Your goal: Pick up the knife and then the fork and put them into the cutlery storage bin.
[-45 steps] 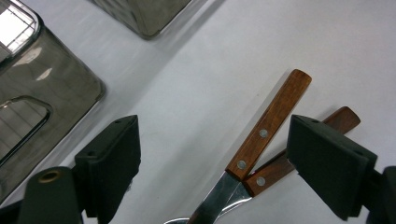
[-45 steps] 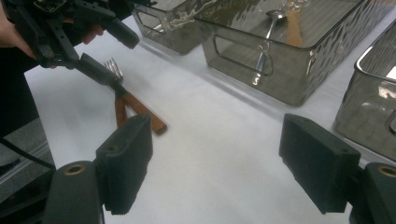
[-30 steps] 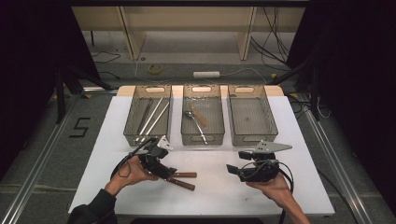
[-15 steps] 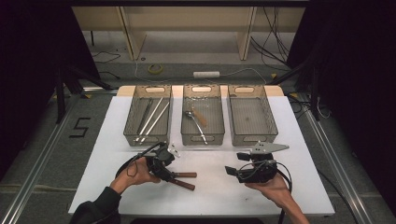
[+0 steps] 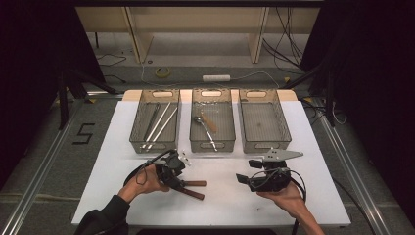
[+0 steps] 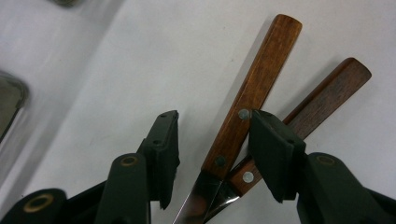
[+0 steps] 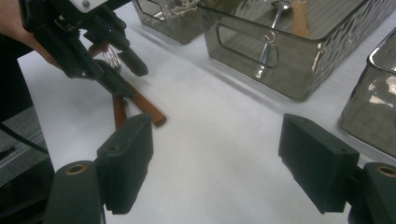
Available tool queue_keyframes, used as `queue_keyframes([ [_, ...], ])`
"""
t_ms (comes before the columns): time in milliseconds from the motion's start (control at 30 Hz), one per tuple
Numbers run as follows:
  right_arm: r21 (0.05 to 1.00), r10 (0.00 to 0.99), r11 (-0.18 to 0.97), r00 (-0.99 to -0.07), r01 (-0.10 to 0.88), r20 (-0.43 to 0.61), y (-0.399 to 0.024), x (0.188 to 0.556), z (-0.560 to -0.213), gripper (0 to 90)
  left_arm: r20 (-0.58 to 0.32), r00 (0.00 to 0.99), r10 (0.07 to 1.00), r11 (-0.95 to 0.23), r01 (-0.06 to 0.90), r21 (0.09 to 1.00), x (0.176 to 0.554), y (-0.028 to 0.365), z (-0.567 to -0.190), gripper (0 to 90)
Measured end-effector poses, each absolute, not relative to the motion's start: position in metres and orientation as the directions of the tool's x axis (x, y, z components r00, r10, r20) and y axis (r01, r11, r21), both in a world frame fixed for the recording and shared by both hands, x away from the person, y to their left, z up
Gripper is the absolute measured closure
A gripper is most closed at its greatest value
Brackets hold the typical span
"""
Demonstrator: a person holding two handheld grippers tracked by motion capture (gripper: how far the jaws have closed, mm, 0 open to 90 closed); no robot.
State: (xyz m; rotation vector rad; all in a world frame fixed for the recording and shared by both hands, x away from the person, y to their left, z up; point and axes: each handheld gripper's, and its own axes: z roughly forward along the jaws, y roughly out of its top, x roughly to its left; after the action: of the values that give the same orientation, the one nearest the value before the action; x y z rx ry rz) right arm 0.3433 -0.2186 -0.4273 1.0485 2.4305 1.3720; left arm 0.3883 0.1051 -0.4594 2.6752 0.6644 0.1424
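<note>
In the left gripper view, the left gripper [image 6: 215, 156] has just been closing its jaws, now about half open, around the lighter wooden-handled knife [image 6: 252, 88]; the right pad touches its edge, the left pad stands clear. A darker-handled knife [image 6: 327, 100] lies crossed beneath, toward the right of frame. Both knives rest on the white table [image 5: 225, 196] at lower centre of the high view, while the right gripper [image 7: 217, 161] gapes wide over bare table, holding nothing.

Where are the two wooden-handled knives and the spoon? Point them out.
lighter-handled knife [image 6: 254, 91], left gripper view, on its wooden handle, between the jaws.
darker-handled knife [image 6: 327, 98], left gripper view, on its handle.
spoon [image 5: 209, 134], high view, on its stem, inside the middle tray.
</note>
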Motion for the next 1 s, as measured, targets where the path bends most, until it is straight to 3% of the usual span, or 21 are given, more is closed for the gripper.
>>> queue_keyframes([
  [567,0.804,0.648,0.328,-0.737,0.497,0.191,-0.220,0.345,-0.427,27.5,0.008,0.902,0.431,-0.854,0.405,0.326,0.390,0.095,-0.464,57.8],
  [1000,0.803,0.652,0.329,-0.735,0.497,0.188,-0.221,0.345,-0.426,28.0,0.003,0.918,0.397,-0.874,0.377,0.308,0.388,0.091,-0.463,68.5],
])
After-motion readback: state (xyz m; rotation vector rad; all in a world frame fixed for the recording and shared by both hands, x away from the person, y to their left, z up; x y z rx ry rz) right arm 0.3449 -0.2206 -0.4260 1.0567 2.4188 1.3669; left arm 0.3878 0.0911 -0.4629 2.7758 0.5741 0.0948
